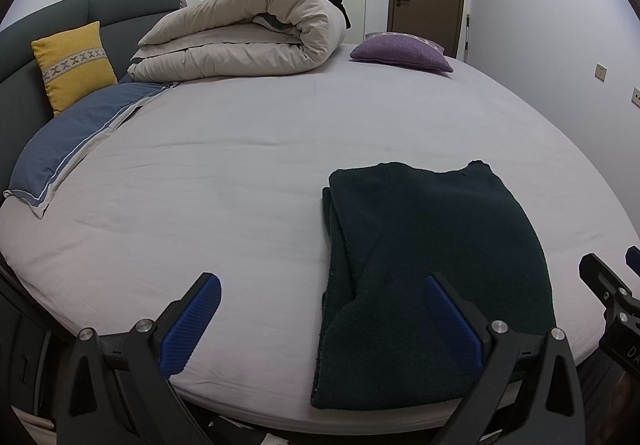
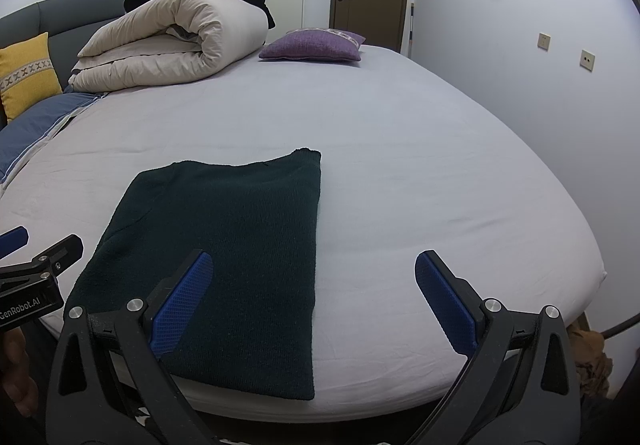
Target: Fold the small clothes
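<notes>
Both claws wide apart, gripping nothing: left claw (image 1: 322,319) poised over the near left edge of the dark sweater (image 1: 432,269), right claw (image 2: 314,303) over its near right edge, each with one blue pad above the cloth and the other above bare sheet. Whether any pad touches the fabric: cannot tell.

Sweater flat on the near side of the bed (image 2: 400,149), already folded into a long narrow panel, near hem almost at the mattress edge, neckline at the far end. Along its left side, stacked layers visible in the left wrist view, likely a sleeve tucked in.

Probably a thick, soft knit: light, limp, no stiffness, fuzzy surface with plenty of friction, so unlikely to slip from the textured pads but apt to sag and slide apart in layers when lifted. Not fragile.

Best hold, by this reading: the two near corners of the hem, pinching through all layers at once, then carried toward the far end to halve the panel. Risk of catching the bed sheet with the lower pad.

Farther off, well apart: rolled duvet (image 1: 248,33), purple cushion (image 2: 314,45), yellow cushion (image 1: 74,65).
</notes>
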